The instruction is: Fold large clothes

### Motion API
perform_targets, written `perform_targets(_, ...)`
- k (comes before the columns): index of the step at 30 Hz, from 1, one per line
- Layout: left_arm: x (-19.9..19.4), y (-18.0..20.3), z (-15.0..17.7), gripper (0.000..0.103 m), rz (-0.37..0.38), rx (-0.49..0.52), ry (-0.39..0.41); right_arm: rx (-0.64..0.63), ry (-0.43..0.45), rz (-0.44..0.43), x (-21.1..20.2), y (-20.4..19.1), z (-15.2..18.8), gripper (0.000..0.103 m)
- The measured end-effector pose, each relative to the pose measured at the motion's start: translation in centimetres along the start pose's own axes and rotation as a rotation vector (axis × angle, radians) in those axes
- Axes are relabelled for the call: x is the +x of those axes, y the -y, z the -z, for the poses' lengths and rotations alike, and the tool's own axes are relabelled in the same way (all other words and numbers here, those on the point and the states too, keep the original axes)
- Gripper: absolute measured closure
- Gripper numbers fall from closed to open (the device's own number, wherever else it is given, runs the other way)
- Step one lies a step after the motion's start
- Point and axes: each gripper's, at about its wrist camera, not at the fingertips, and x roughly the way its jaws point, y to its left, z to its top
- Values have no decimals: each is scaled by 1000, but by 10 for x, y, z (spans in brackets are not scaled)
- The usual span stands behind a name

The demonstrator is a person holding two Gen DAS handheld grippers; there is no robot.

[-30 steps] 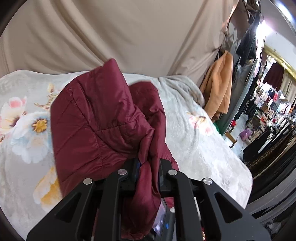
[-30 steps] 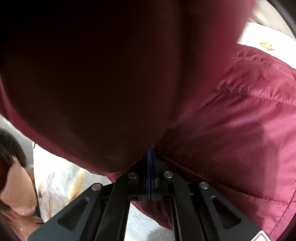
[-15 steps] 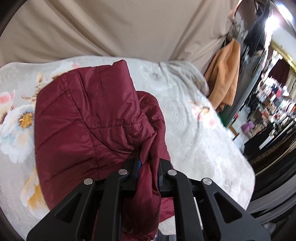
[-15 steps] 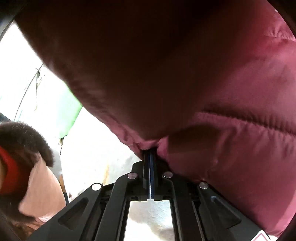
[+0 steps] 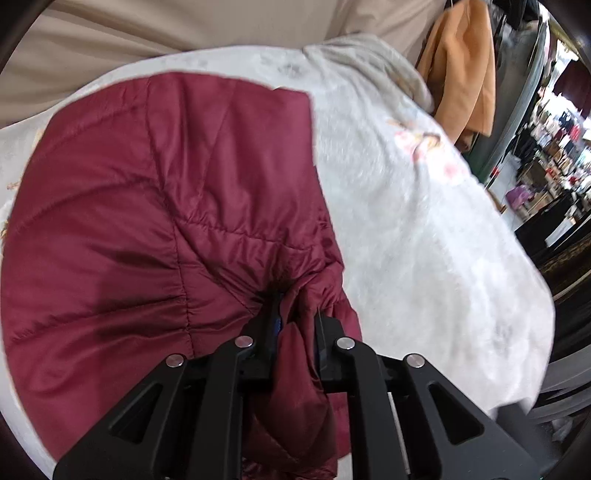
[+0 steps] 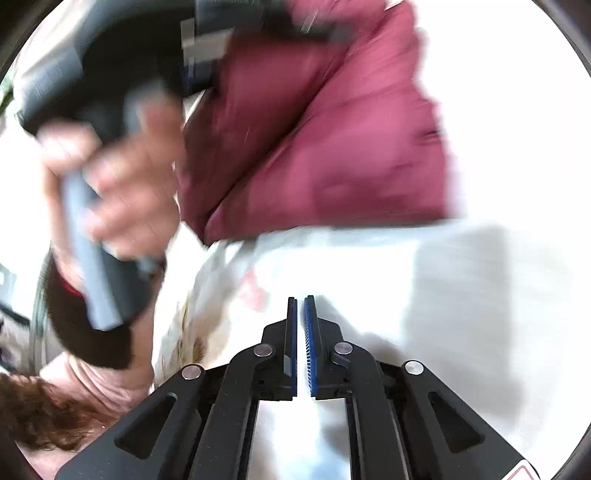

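A maroon quilted jacket (image 5: 166,206) lies spread on a white floral blanket (image 5: 424,258) in the left wrist view. My left gripper (image 5: 295,310) is shut on a bunched fold of it near the jacket's right edge, low over the blanket. In the right wrist view the jacket (image 6: 314,129) is blurred, up and away from my right gripper (image 6: 300,306). That gripper's jaws are opening, a narrow gap shows between the blue pads, and nothing is between them. A person's hand (image 6: 122,177) holding the other gripper's handle is at the upper left.
A beige curtain (image 5: 184,29) hangs behind the bed. An orange coat (image 5: 465,66) hangs at the upper right, beside racks of clothes (image 5: 554,122). The blanket's edge drops off at the right (image 5: 543,332). A person's sleeve (image 6: 92,373) shows at the lower left.
My right gripper let go of the jacket and drew back from it over the blanket. My left gripper sank with its fold, and the jacket now lies flatter.
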Motion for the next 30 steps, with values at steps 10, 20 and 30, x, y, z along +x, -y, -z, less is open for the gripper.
perform_targets(10, 11, 51, 29, 68, -221, 187, 124, 70, 212, 180, -49, 29, -6, 93)
perform_targets(20, -139, -26, 43, 30, -83, -18, 389, -71, 458, 282, -114, 5, -62, 47)
perform_targets(30, -85, -78, 61, 31, -178, -95, 227, -176, 372, 286, -32, -61, -163, 45)
